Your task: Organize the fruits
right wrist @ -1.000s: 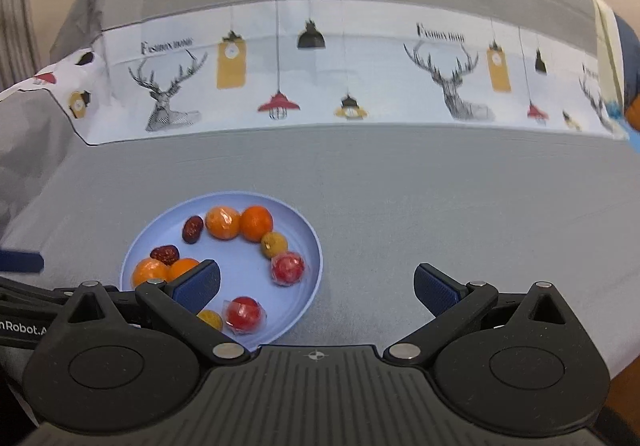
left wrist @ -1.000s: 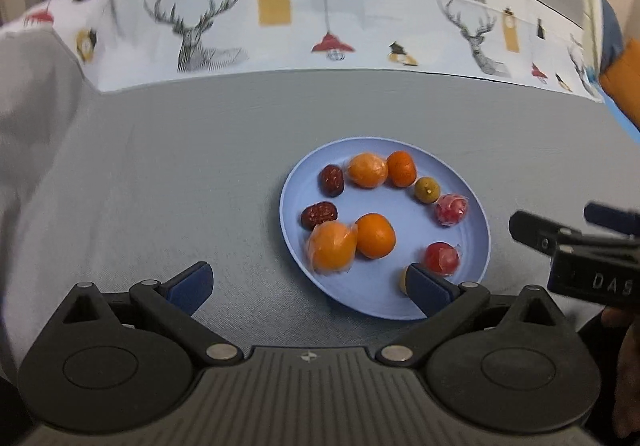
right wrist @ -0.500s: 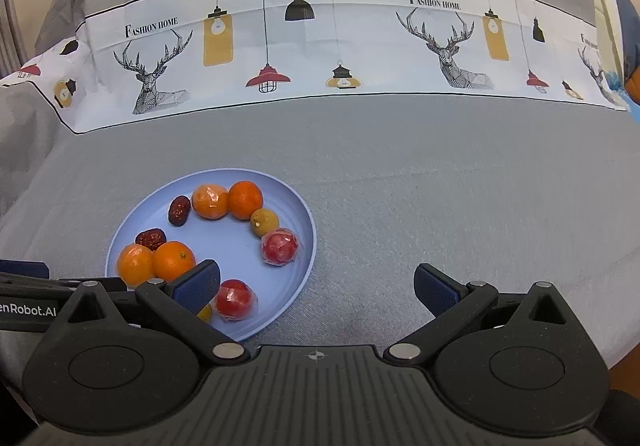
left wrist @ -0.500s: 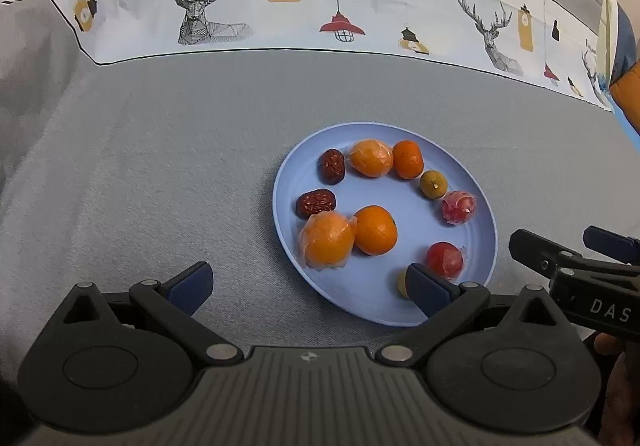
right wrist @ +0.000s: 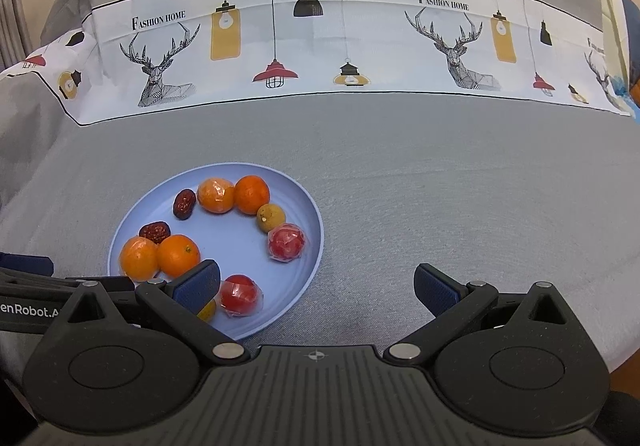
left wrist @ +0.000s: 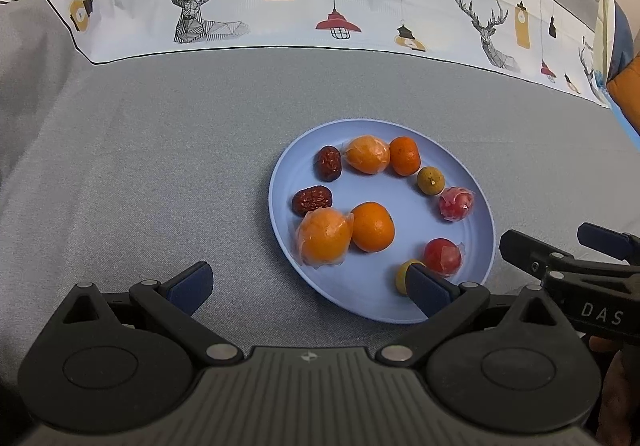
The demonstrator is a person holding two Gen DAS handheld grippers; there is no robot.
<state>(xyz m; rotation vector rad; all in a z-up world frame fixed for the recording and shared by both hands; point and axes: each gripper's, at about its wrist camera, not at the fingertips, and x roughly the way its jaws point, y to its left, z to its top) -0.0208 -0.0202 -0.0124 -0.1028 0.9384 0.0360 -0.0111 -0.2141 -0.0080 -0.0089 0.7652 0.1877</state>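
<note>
A light blue plate [left wrist: 476,230] [right wrist: 312,213] on grey cloth holds several fruits: oranges [left wrist: 372,226] [right wrist: 178,255], two dark red dates [left wrist: 312,199] [right wrist: 184,203], two wrapped red fruits [left wrist: 457,203] [right wrist: 286,243] and small yellow-brown fruits [left wrist: 430,181] [right wrist: 270,217]. My left gripper [left wrist: 308,284] is open and empty at the plate's near-left edge; its right finger hides part of a yellow fruit [left wrist: 402,274]. My right gripper [right wrist: 318,288] is open and empty, its left finger over the plate's near side.
A white band printed with deer and lamps [left wrist: 280,5] [right wrist: 320,45] runs across the far side of the grey cloth. An orange and blue object [left wrist: 626,85] lies at the far right. Bare cloth stretches left [left wrist: 140,165] and right [right wrist: 460,205] of the plate.
Both views have shifted so the plate and printed band sit lower and nearer; both grippers stay open and the fruits have not moved on the plate.
</note>
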